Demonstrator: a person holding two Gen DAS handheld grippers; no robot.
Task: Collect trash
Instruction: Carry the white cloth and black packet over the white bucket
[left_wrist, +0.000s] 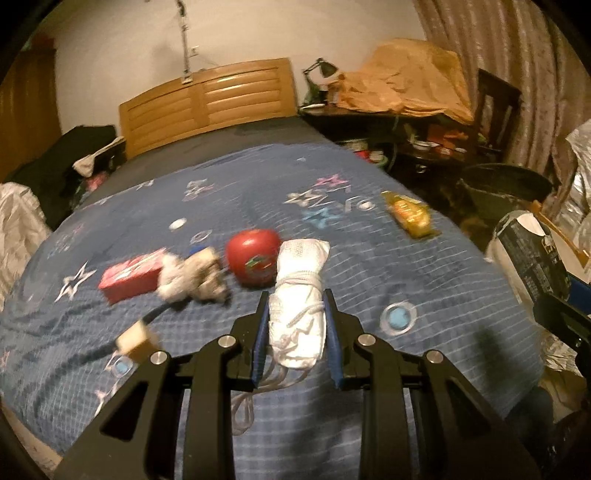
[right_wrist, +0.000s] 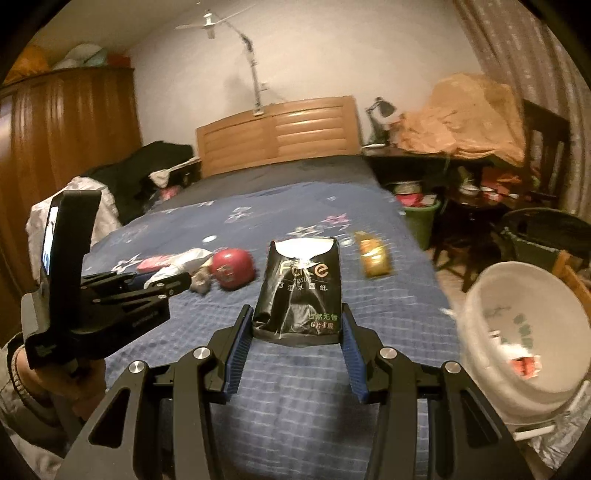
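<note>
My left gripper (left_wrist: 297, 299) is shut on a white bundle tied with string (left_wrist: 300, 295), held above the blue bed cover (left_wrist: 424, 280). My right gripper (right_wrist: 297, 314) is shut on a black tissue pack (right_wrist: 301, 288) and holds it above the bed. On the bed lie a red apple (left_wrist: 255, 256), a crumpled paper wad (left_wrist: 192, 277), a red box (left_wrist: 131, 275) and a yellow wrapper (left_wrist: 408, 216). A white basin (right_wrist: 524, 339) with some scraps in it stands at the right. The left gripper also shows in the right wrist view (right_wrist: 184, 278).
A wooden headboard (left_wrist: 207, 99) stands at the far end of the bed. A cluttered dark table (left_wrist: 406, 122) and a dark bin (left_wrist: 506, 184) stand to the right. Clothes (left_wrist: 59, 158) pile up on the left. A cable with a tag (left_wrist: 135, 338) lies near the front.
</note>
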